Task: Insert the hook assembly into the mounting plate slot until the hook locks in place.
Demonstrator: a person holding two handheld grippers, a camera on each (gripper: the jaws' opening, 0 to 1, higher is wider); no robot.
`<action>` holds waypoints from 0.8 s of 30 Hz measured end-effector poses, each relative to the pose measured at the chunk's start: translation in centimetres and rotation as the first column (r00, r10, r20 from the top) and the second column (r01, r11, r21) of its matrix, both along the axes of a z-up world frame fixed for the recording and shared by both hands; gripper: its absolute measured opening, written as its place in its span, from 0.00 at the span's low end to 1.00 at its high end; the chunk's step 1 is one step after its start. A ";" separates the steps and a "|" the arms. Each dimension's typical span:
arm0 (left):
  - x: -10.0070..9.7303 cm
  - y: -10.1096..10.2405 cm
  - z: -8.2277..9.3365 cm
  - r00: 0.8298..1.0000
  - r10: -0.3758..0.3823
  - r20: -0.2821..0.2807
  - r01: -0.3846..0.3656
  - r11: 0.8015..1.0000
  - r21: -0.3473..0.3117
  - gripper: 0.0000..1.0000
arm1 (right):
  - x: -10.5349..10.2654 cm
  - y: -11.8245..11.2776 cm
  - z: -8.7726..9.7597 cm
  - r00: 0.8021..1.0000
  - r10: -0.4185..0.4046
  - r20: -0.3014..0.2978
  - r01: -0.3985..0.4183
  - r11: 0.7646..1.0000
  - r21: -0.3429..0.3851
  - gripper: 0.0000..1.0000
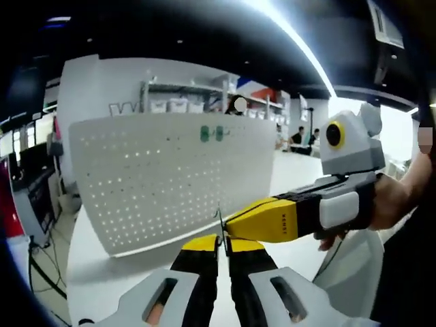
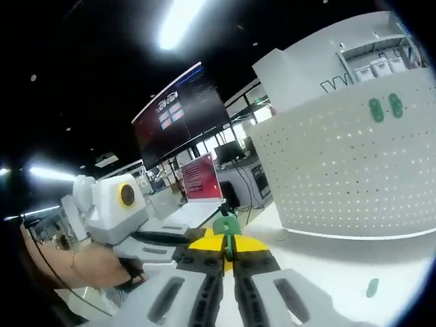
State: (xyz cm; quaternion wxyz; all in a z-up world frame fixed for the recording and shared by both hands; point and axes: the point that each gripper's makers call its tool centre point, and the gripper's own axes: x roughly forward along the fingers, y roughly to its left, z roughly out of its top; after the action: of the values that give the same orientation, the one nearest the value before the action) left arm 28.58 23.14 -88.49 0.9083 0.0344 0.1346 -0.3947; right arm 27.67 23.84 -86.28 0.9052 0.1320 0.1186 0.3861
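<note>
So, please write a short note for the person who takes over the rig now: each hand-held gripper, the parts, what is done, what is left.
Left hand-held gripper: jaws closed on a thin metal hook wire.
Right hand-held gripper: jaws closed on a small green hook piece; in the left gripper view its yellow tips meet the left one's at the wire.
White pegboard: upright on the white table, two green pieces already near its top edge. Another green piece lies on the table.
Done: hook parts picked up.
Left: bring the hook to the board and insert until it locks.

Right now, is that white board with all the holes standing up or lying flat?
Standing up. The white board rises from the table on its bottom edge, two green pieces near its top.
</note>
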 end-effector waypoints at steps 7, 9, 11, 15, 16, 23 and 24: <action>-0.4 -0.5 -0.7 1.000 -0.019 -0.018 0.019 1.000 0.004 0.33 | 0.5 -0.5 0.6 1.000 0.003 0.029 -0.002 1.000 -0.025 0.00; -0.3 -0.5 -0.8 1.000 -0.014 -0.023 0.014 1.000 -0.004 0.44 | 0.7 -0.8 0.8 0.999 0.002 0.046 0.000 0.999 -0.042 0.00; -0.5 -0.8 -0.8 0.999 -0.025 -0.035 0.024 0.999 -0.023 0.48 | 0.8 -1.2 1.0 0.999 0.002 0.053 0.000 0.999 -0.045 0.00; -0.6 -0.8 -1.1 0.998 -0.027 -0.056 0.027 1.000 -0.005 0.59 | 1.0 -1.5 1.1 0.998 0.003 0.069 0.002 0.998 -0.069 0.00; -0.5 -0.8 -0.9 0.999 -0.024 -0.049 0.023 1.000 -0.010 0.63 | 0.9 -1.5 1.1 0.997 0.005 0.071 0.000 0.997 -0.072 0.00; -0.8 -0.9 -0.2 0.999 -0.024 -0.041 0.022 0.998 -0.053 0.81 | 0.9 -1.8 0.7 0.997 0.010 0.071 -0.003 0.996 -0.087 0.00; -0.8 -0.9 -0.1 0.999 -0.023 -0.040 0.021 0.998 -0.061 0.84 | 0.9 -1.8 0.8 0.997 0.010 0.071 -0.003 0.996 -0.087 0.00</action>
State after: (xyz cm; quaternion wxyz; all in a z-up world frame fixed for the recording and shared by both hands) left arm 27.75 22.25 -88.57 0.9016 0.0002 0.1404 -0.4092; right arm 28.61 22.05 -85.53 0.9125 0.0781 0.1033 0.3880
